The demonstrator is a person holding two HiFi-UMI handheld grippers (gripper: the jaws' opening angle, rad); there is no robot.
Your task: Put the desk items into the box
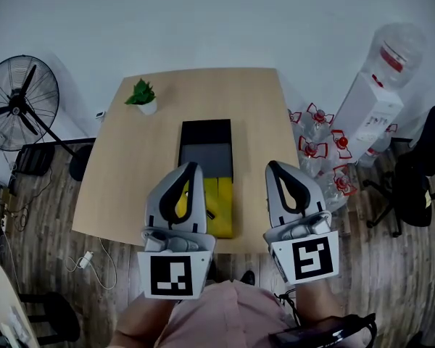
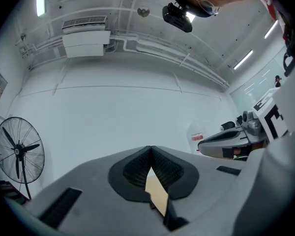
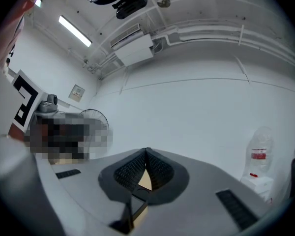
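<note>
Wooden table (image 1: 130, 187) in the head view bears a black box (image 1: 206, 151) with flat yellow items (image 1: 221, 209) outside it, against its near edge; the left gripper (image 1: 191, 167) and right gripper (image 1: 273, 167) hang above the table's near side. Left gripper view: jaws clenched tip to tip on nothing. Right gripper view shows the same, so I judge a gripper must spread its jaws before descending and take the flat items by an edge.

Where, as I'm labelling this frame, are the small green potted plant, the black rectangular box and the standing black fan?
small green potted plant (image 1: 141, 93): head view, on its leaves.
black rectangular box (image 1: 206, 130): head view, on its black far end.
standing black fan (image 1: 16, 102): head view, on its hub.
</note>
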